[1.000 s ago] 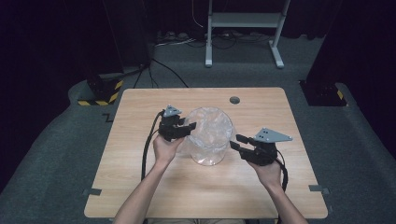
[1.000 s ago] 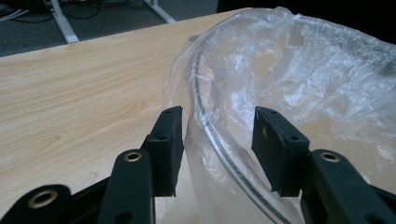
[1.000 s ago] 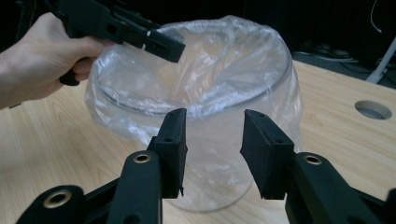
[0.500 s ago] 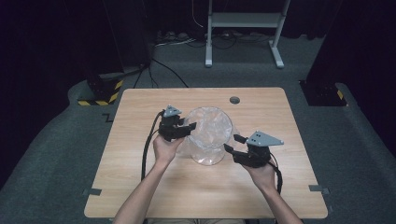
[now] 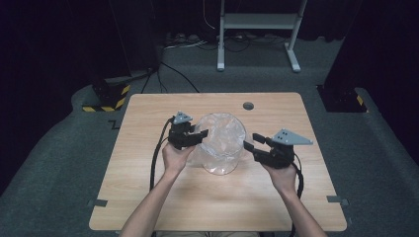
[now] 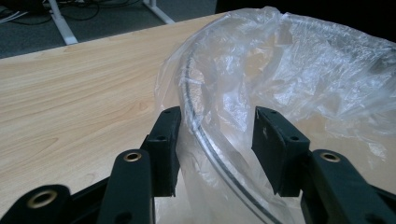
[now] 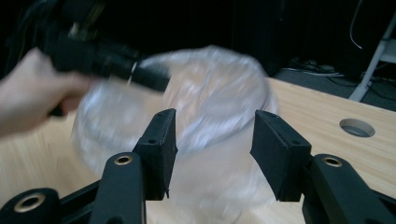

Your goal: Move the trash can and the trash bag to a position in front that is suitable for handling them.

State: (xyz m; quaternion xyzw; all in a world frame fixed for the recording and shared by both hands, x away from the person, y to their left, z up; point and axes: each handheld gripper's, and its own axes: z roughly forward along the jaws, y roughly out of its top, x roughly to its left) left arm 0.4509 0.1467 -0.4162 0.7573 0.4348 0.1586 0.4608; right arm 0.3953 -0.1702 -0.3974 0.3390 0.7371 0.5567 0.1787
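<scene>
A clear container [image 5: 222, 148] lined with a crinkled plastic bag [image 6: 299, 79] stood near the middle of the wooden desk [image 5: 148, 197], closer to its far edge than its near one. The left tool [image 5: 197, 138] straddled the container's rim and bag film at the left side, jaws partway apart; whether they pinched the film could not be told. The right tool [image 5: 252, 146] hovered just beside the container's right wall, its jaws, having just closed a little, released with nothing between them.
</scene>
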